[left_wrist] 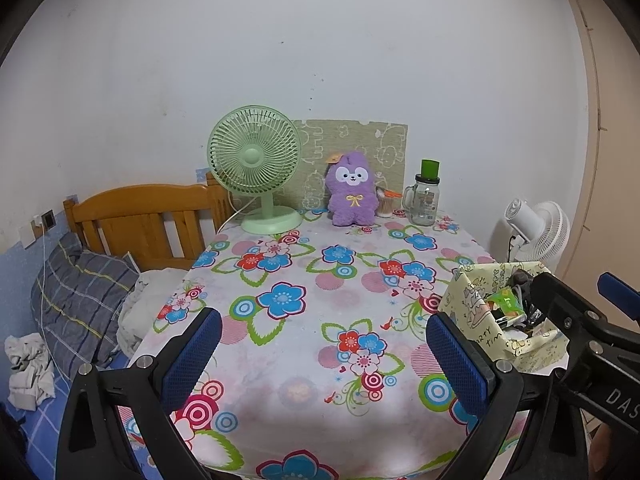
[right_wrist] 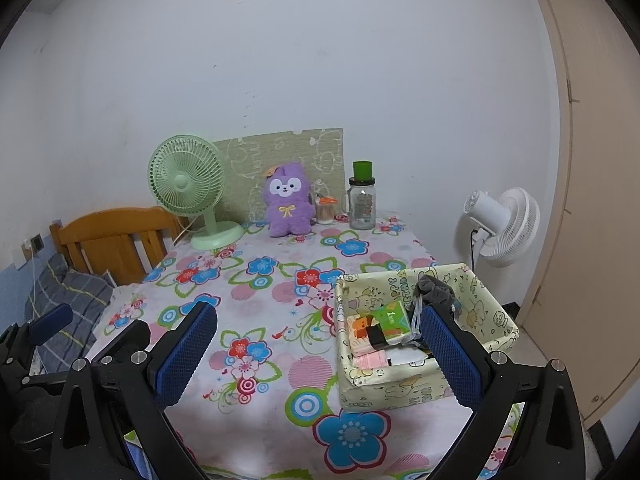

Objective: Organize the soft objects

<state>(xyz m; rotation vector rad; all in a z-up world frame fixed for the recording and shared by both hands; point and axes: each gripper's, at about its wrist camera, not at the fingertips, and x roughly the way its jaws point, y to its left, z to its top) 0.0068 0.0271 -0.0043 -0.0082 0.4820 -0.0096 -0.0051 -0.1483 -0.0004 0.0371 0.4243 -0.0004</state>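
- Plush [left_wrist: 352, 189]: purple, upright at the far edge of the desk [left_wrist: 304, 320], leaning on a patterned board [left_wrist: 360, 140], between the green fan [left_wrist: 256, 168] and a small jar [left_wrist: 386, 202]; a glass mug [left_wrist: 426, 200] stands further right.
- Box [right_wrist: 424, 388]: fabric-covered, on the near right of the desk, already part-filled with packets and a grey cloth item.
- Left hand-held gripper [left_wrist: 320, 360]: jaws spread wide, nothing between them, low over the near edge.
- Right hand-held gripper [right_wrist: 316, 356]: likewise wide open and empty, its right finger [right_wrist: 452, 356] in front of the box.
- Relation: plush is well apart from both, straight ahead across the open cloth.
- Step, as judged: reach for the plush. Approach level, close on the body below the head, and keep clear of fan and jar, either of which could tip.
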